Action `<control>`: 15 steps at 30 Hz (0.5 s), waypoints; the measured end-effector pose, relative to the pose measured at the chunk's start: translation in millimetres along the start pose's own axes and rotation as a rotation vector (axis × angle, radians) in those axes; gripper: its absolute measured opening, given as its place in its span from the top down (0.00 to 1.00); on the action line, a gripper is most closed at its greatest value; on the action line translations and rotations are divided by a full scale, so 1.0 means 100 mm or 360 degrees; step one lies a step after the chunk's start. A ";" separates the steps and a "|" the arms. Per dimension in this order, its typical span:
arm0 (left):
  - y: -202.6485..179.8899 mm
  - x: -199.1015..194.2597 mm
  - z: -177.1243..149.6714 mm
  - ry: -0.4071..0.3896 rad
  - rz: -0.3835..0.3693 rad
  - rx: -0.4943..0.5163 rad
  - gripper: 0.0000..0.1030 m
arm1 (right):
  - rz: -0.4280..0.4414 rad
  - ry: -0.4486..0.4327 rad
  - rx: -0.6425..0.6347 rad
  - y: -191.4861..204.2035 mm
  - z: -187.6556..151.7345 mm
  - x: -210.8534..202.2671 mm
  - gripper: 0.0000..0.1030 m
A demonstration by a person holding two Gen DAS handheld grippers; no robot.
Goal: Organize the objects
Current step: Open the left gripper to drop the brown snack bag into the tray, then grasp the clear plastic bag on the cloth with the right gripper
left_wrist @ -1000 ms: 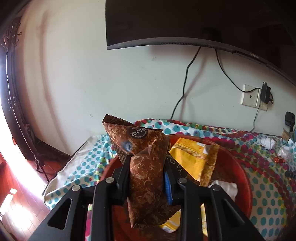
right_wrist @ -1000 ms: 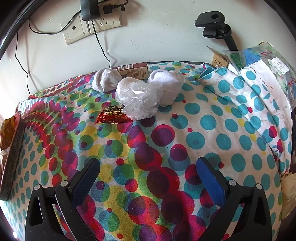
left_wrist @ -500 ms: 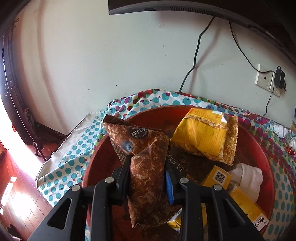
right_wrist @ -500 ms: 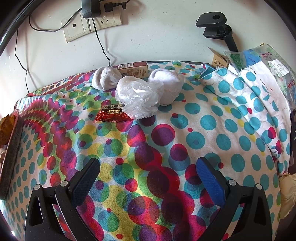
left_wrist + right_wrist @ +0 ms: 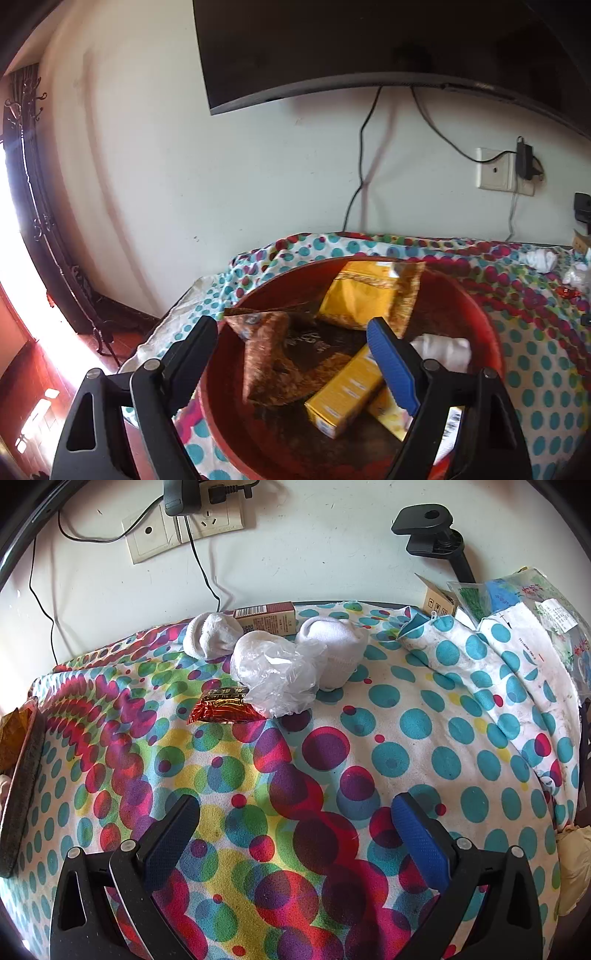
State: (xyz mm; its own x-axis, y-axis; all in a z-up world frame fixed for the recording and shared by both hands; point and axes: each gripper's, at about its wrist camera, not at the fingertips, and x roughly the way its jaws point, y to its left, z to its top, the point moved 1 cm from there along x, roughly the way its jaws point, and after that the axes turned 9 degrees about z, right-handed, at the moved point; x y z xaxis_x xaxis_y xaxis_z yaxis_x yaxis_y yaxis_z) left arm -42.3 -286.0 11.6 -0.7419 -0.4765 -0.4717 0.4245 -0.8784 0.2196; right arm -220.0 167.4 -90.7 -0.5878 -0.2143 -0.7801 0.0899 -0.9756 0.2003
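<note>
My left gripper is open and empty above a red bowl. In the bowl lie a brown snack packet, a yellow packet, a yellow box and a white sock. My right gripper is open and empty over the dotted tablecloth. Farther back on the cloth lie a red snack packet, a crumpled clear plastic bag, two white rolled socks and a brown box.
The red bowl's edge shows at the far left of the right wrist view. A black clamp, a cardboard box and plastic bags stand at the back right. Wall sockets with cables and a wall-mounted screen are behind the table.
My left gripper has opened and let go of the brown snack packet, which now lies in the red bowl. The left gripper has pulled back. The right gripper has barely moved.
</note>
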 end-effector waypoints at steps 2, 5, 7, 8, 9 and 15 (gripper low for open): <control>-0.16 -0.19 -0.04 -0.0019 -0.0039 0.0006 0.17 | 0.0087 -0.0025 -0.0007 -0.03 -0.01 -0.06 0.01; -0.42 -0.40 -0.18 -0.0028 -0.0146 -0.0025 0.17 | 0.0141 -0.0104 -0.0058 -0.05 0.01 -0.17 0.02; -0.61 -0.48 -0.28 -0.0027 -0.0204 -0.0016 0.17 | 0.0114 -0.0139 -0.0146 -0.04 0.08 -0.21 0.02; -0.70 -0.50 -0.34 -0.0023 -0.0228 -0.0014 0.17 | 0.0089 -0.0148 -0.0192 0.01 0.14 -0.23 0.03; -0.79 -0.52 -0.40 -0.0006 -0.0264 -0.0017 0.17 | 0.0050 -0.0166 -0.0249 0.02 0.20 -0.24 0.03; -1.17 -0.60 -0.56 0.0028 -0.0398 0.0105 0.17 | -0.0025 -0.0254 -0.0384 0.04 0.48 -0.22 0.06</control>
State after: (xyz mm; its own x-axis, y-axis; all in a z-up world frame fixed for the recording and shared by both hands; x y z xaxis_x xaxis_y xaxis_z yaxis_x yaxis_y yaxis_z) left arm -18.8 -152.5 -33.7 -0.8103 -0.2441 -0.5328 0.1940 -0.9696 0.1491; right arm -245.6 170.5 -43.9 -0.7082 -0.2073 -0.6749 0.2571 -0.9660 0.0270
